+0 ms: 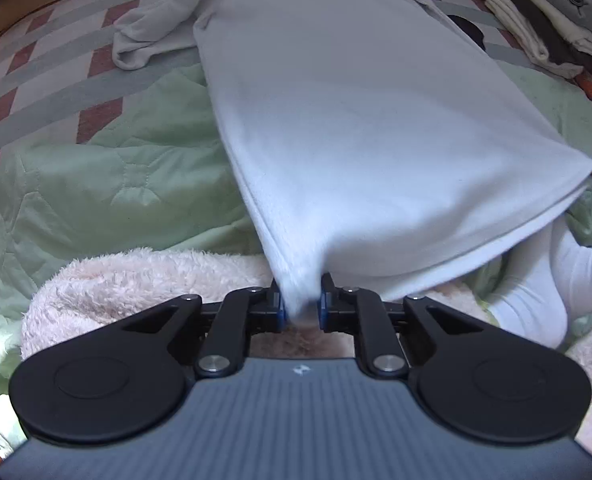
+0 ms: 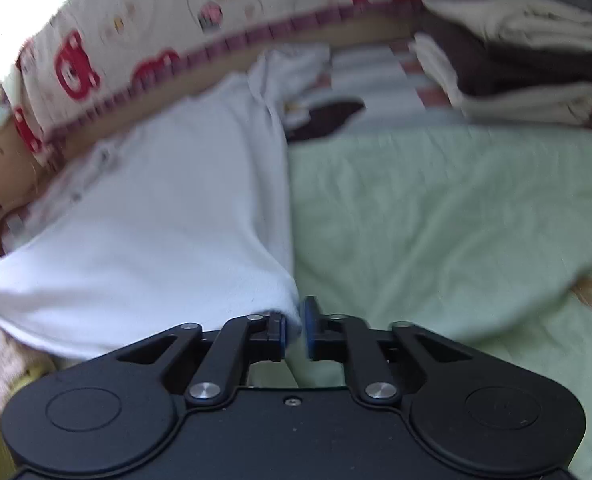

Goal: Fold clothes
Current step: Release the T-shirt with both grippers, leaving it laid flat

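A: How is the garment seen?

B: A long, pale grey-white, soft-knit garment (image 1: 335,112) is seen stretched lengthwise over the light green quilted bedspread (image 1: 96,168). Its near hem is doubled, with two edges shown one above the other. A crumpled sleeve (image 1: 152,40) is left bunched at the far left of the garment, on the red-and-grey checked sheet (image 1: 36,40). In the right wrist view a placket with small buttons (image 2: 104,156) can be made out, though that picture is blurred.

A: And where is the garment placed relative to the grippers?

B: One near hem corner is drawn down into the left gripper (image 1: 300,308). A narrow gap is kept between its blue pads (image 1: 282,312), and the gap is filled by a bunched tip of the fabric; the cloth appears to be pinched there. The opposite hem corner is brought to the right gripper (image 2: 295,334), where the fabric is pressed against the left pad, while a small gap is seen toward the right one. Whether that corner is truly clamped cannot be told from the blurred picture.

A: What else is seen around the garment?

B: A fluffy pale pink blanket (image 1: 116,284) is spread just beneath the near hem. A stack of folded cream, brown and grey clothes (image 1: 555,20) is set beyond the garment's far right side. A white sock on a foot (image 1: 543,280) is seen beside the right hem corner. A white cloth printed with red bears (image 2: 136,40) is laid beyond the garment's far end.
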Available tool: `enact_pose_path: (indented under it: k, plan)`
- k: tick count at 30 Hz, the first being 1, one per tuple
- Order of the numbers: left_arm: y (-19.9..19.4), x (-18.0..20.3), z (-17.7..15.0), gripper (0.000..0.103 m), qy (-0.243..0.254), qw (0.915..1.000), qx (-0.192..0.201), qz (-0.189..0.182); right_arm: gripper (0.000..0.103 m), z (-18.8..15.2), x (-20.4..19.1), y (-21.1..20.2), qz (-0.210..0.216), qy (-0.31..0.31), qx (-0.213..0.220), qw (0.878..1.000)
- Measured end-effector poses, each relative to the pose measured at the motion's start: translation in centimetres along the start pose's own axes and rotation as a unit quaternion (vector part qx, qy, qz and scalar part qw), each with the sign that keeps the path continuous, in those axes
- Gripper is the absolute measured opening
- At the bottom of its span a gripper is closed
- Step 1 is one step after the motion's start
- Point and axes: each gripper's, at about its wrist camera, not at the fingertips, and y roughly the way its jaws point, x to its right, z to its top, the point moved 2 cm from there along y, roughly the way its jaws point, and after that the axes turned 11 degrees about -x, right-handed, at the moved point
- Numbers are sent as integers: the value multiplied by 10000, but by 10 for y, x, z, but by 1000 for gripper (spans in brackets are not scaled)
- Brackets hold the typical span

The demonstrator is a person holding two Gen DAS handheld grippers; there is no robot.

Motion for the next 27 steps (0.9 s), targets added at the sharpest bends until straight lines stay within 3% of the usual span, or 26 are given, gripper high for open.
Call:
enact_pose_path:
  k: [4, 6, 9, 14, 16, 18, 22, 27]
  plan:
    - [-22, -5, 0, 37, -125, 9981, -102, -602, 31, -2, 2, -23, -24, -432, -250, 9987]
    - [-40, -9, 5, 41, -202, 9965, 110, -802, 33, 5, 8, -39, 165, -363, -65, 9992]
    - [-60, -16, 21, 49, -238, 9946, 557, -846, 41, 23, 16, -56, 433, -146, 280, 9986]
    - [-25, -20, 70, 53, -484, 9912, 930, -811, 42, 79, -4, -21, 737, -147, 527, 9958]
    - [-1, -19, 94, 53, -652, 9898, 1067, -681, 42, 104, -27, 9, 744, -388, 402, 9957]
    - [14, -24, 121, 52, -830, 9871, 1331, -315, 42, 128, -52, 36, 834, -673, 296, 9938]
    - [22, -52, 172, 53, -1129, 9735, 1949, 404, 42, 177, -109, 66, 932, -1324, 336, 9862]
    - [37, -114, 209, 52, -2241, 9498, 2143, 416, 43, 216, -167, 99, 845, -1965, 290, 9764]
